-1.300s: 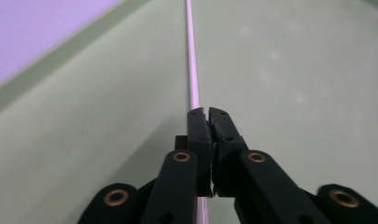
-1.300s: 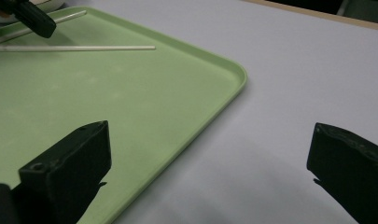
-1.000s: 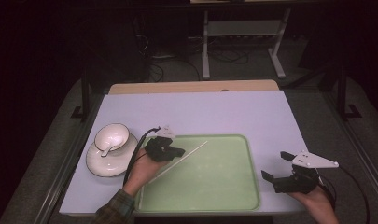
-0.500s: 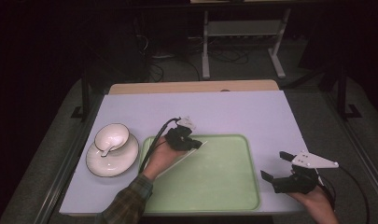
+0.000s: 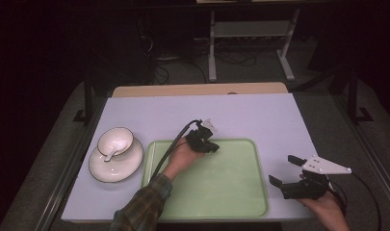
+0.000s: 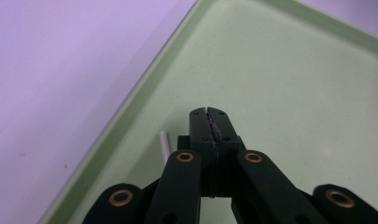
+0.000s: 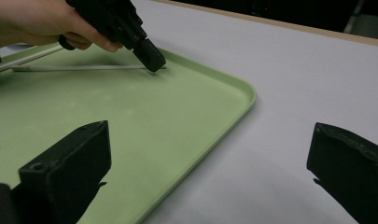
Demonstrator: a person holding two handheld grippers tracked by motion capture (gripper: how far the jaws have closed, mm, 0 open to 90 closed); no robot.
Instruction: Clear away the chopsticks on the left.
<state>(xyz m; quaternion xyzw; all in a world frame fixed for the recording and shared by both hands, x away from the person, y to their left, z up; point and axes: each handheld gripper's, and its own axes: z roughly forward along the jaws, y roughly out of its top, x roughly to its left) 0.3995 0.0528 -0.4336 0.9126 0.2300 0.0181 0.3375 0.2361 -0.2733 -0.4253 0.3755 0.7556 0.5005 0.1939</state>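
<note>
My left gripper (image 5: 213, 148) is over the far left part of the green tray (image 5: 231, 141), tip down near the tray's far rim. Its jaws are shut (image 6: 207, 111) on a thin white stick (image 7: 84, 67), which lies low along the tray floor, level with it. A short piece of the stick (image 6: 164, 144) pokes out beside the jaws in the left gripper view. My right gripper (image 5: 284, 169) rests on the table off the tray's right edge, jaws wide open (image 7: 210, 154) and empty, facing the tray (image 7: 242, 91).
A white cup (image 5: 114, 140) stands on a white saucer (image 5: 116, 166) left of the tray. The pale mat (image 5: 260, 115) covers the table, with a wooden strip (image 5: 197, 89) at its far edge. The left gripper's cable (image 5: 171, 149) trails over the tray's left side.
My left hand has moved right from the tray's far left corner along its far side. The stick, slanted up before, now lies low along the tray. The right gripper has stayed put.
</note>
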